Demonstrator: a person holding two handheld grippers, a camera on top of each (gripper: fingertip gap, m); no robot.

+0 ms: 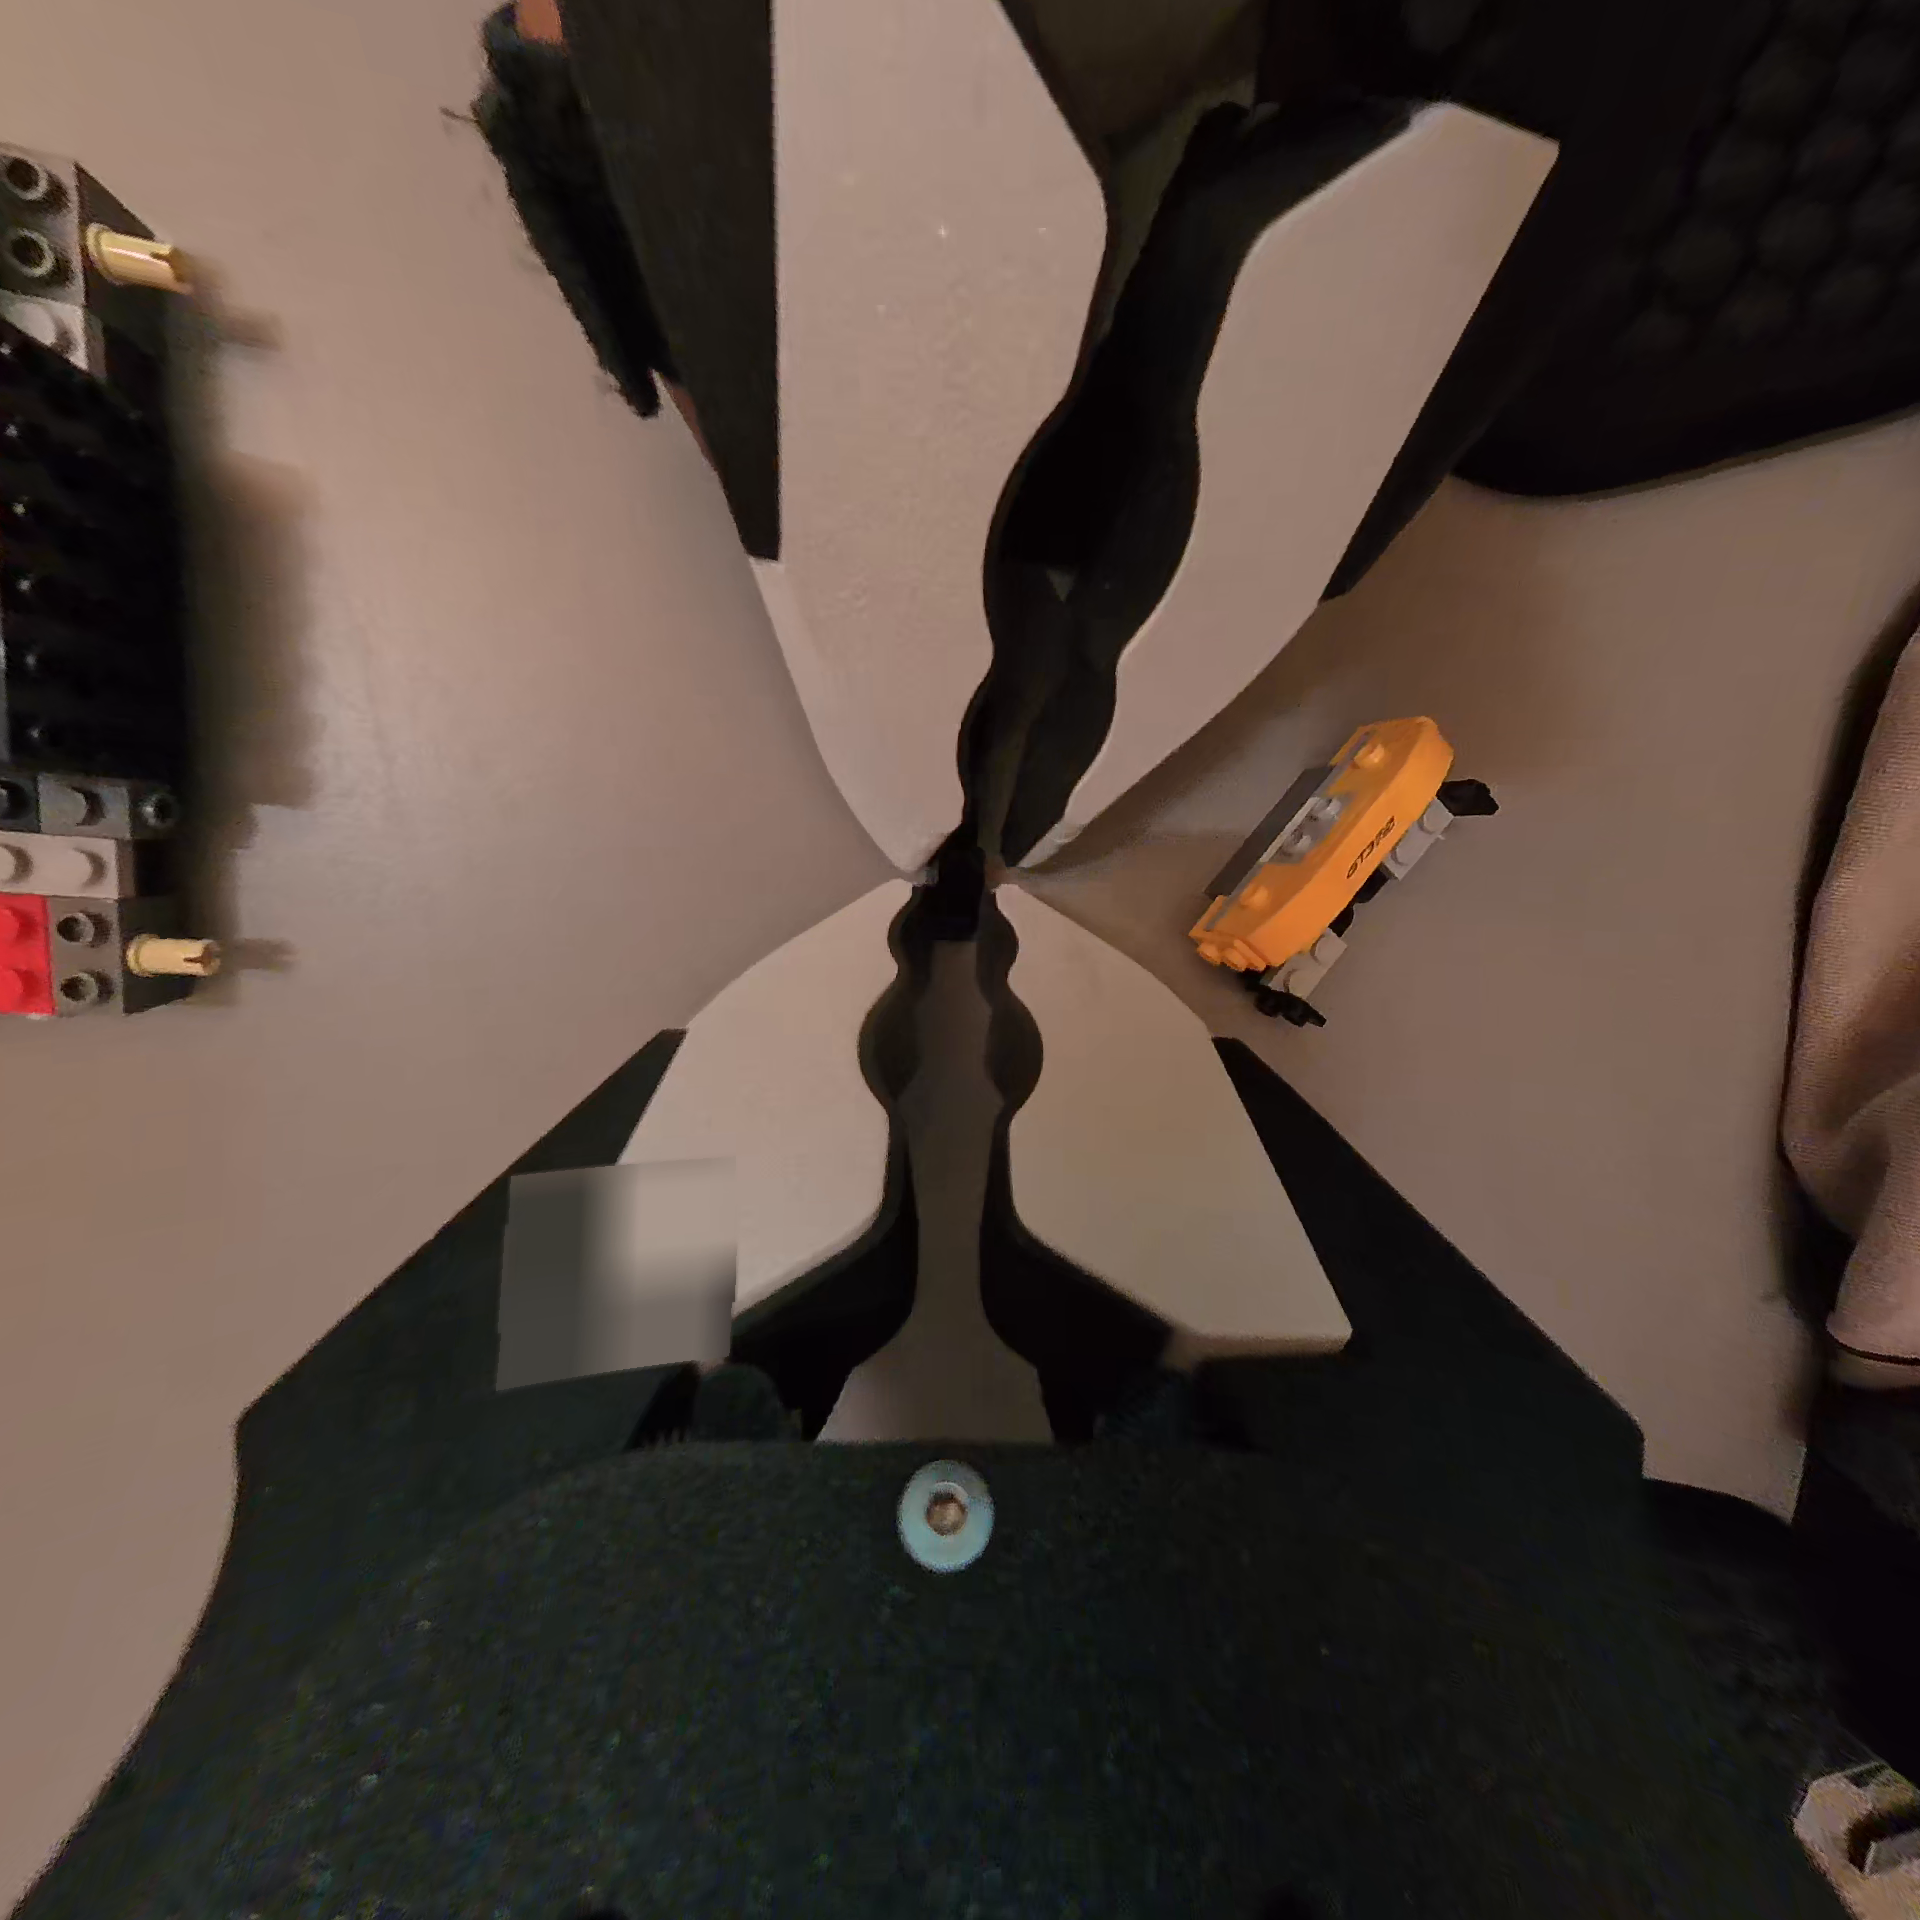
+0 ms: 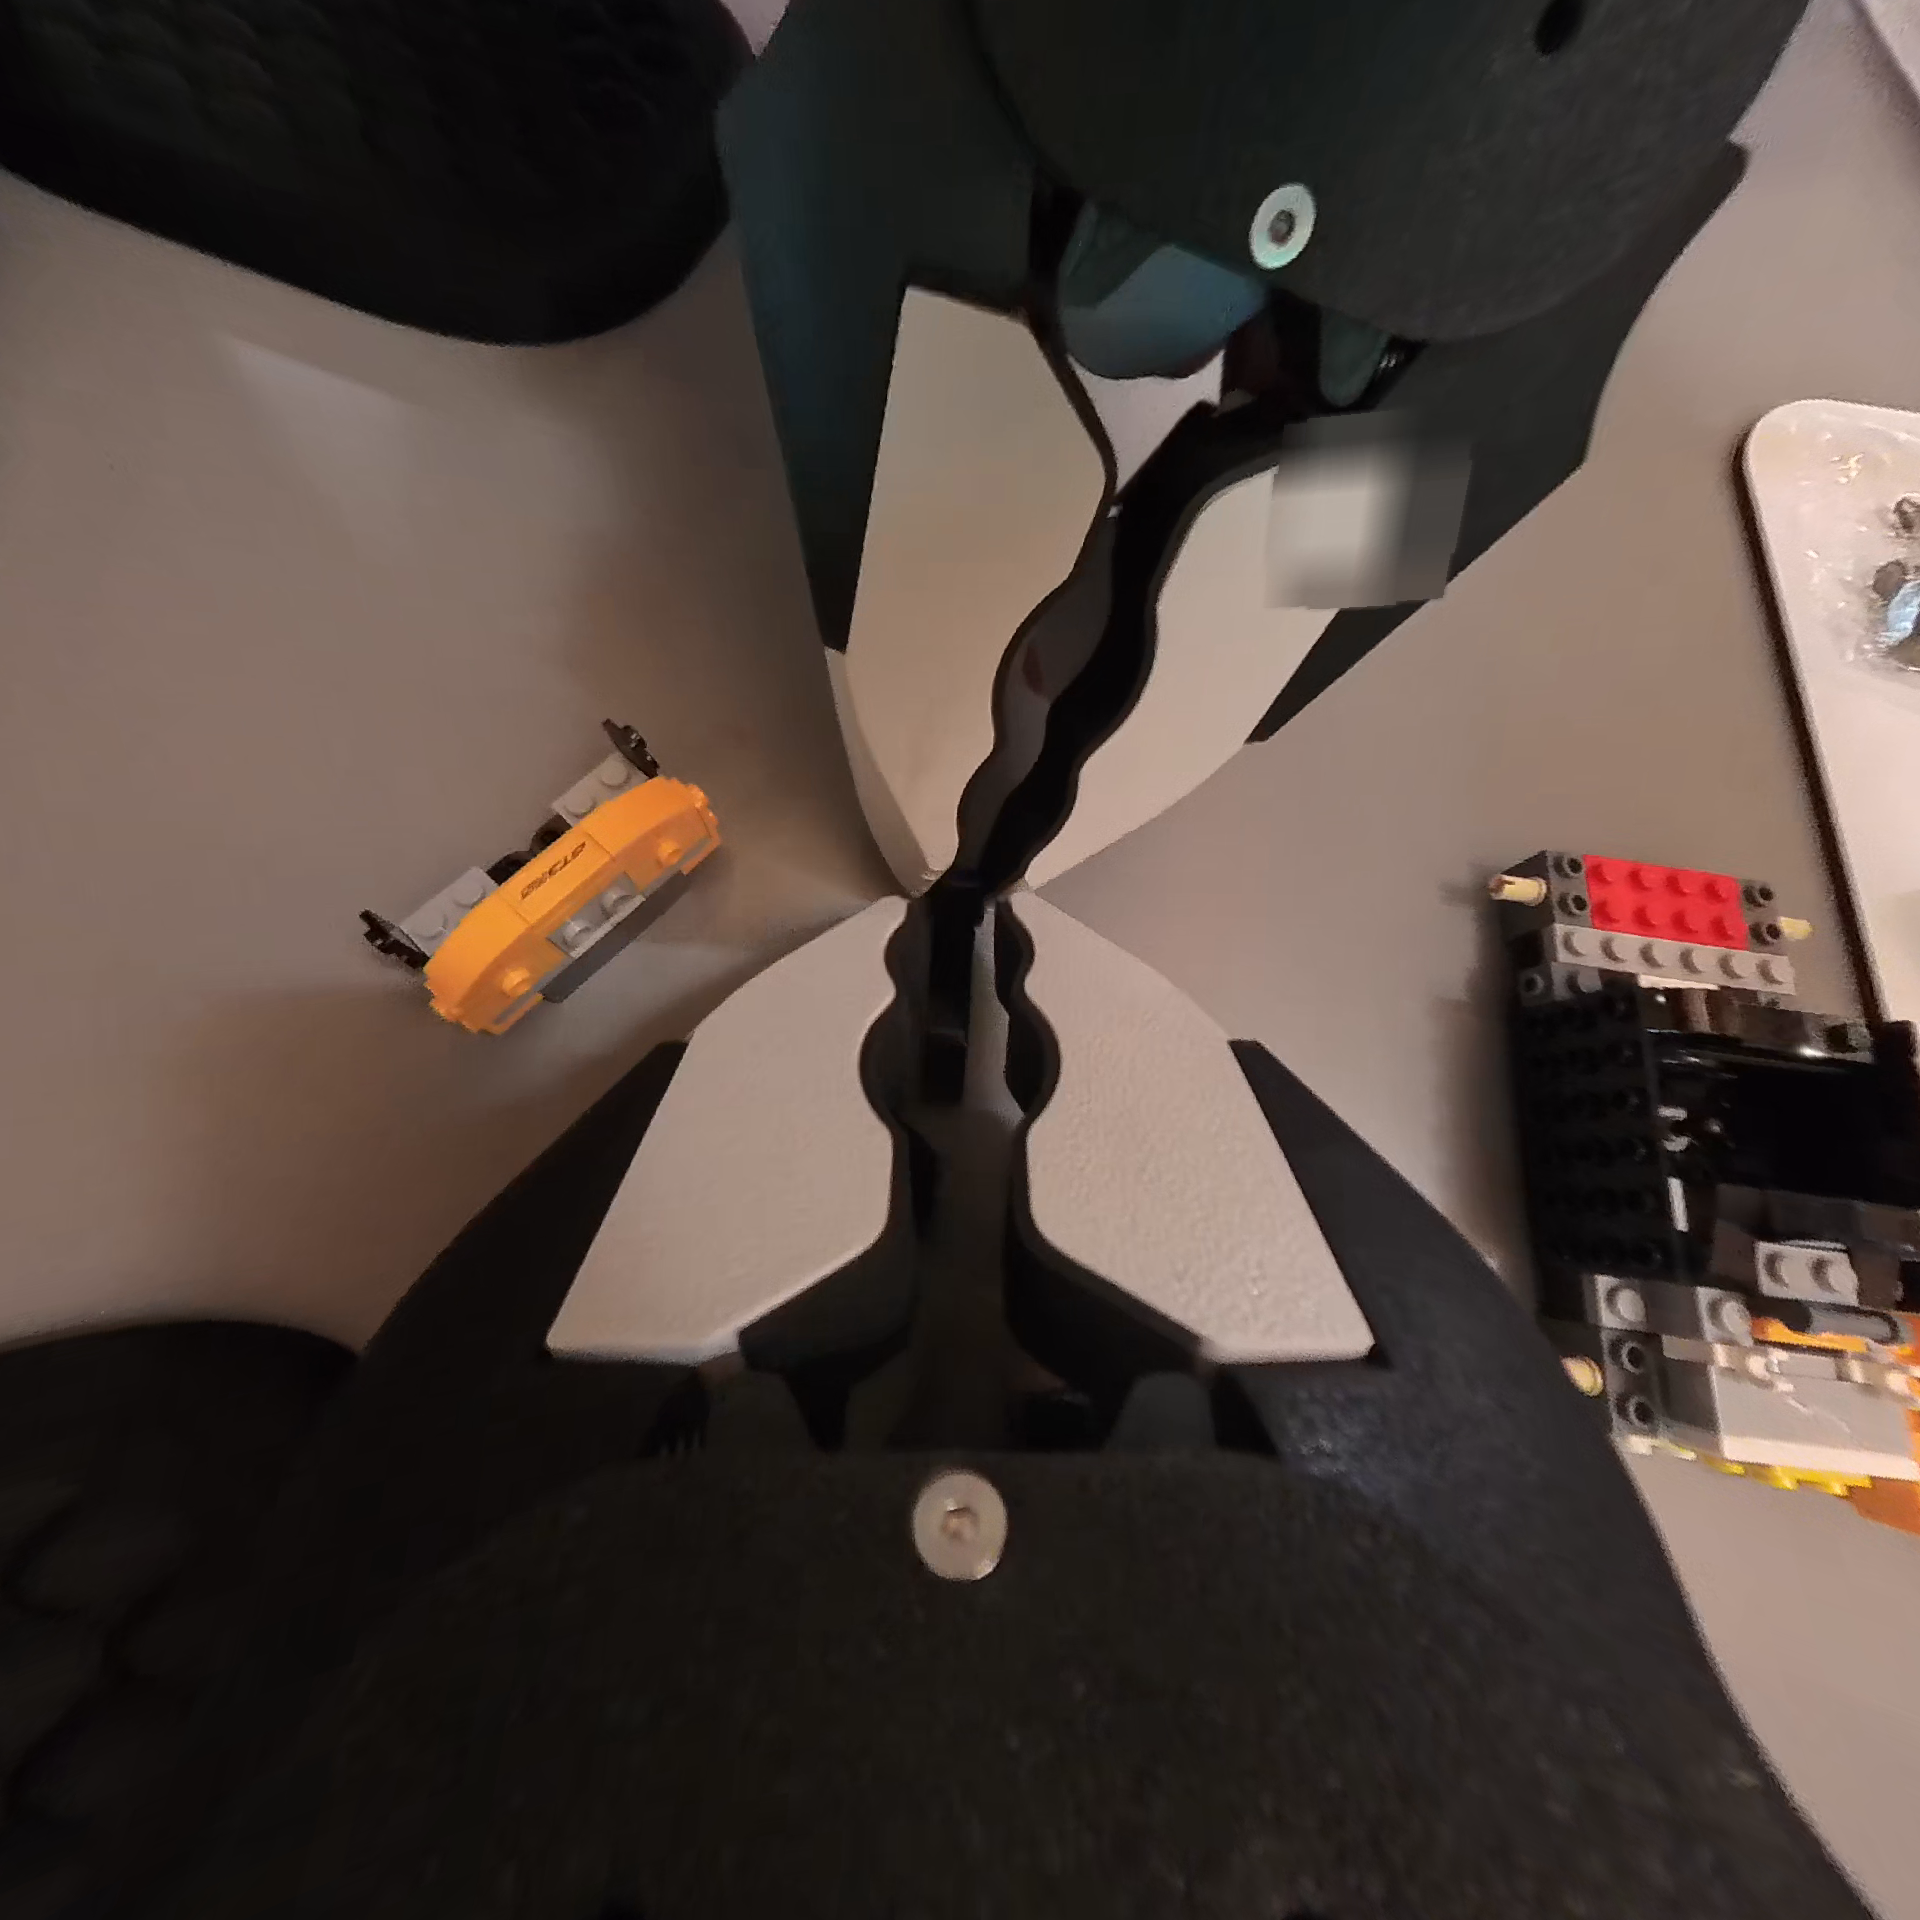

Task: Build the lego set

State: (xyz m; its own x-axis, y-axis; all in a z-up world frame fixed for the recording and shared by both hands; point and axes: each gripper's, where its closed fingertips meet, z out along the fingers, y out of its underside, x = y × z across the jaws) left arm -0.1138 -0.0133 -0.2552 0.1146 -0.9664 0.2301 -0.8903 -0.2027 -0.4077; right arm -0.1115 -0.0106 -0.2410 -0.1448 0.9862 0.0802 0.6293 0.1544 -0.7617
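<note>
My two grippers meet tip to tip over the grey table. My left gripper [image 1: 956, 902] is shut, its tips pinching the end of a small black lego piece [image 1: 957, 881]. My right gripper [image 2: 951, 909] is shut on the same black piece [image 2: 943, 1003], which lies lengthwise between its fingers. An orange lego sub-assembly [image 1: 1320, 862] with grey and black bits lies loose on the table; it also shows in the right wrist view [image 2: 571, 904]. The black lego chassis [image 2: 1683, 1143], with a red plate and tan pins, sits at the right; in the left wrist view it shows at the left edge [image 1: 83, 582].
A white tray [image 2: 1829, 665] with small bagged parts lies beyond the chassis. A black dimpled object [image 2: 364, 156] sits at the table's edge, seen also in the left wrist view [image 1: 1714, 260]. Pale cloth [image 1: 1860, 1039] is at the right edge. The grippers are tip to tip, or close to it. Left tips and right tips are each some 20 cm from the black dimpled object [image 2: 364, 156].
</note>
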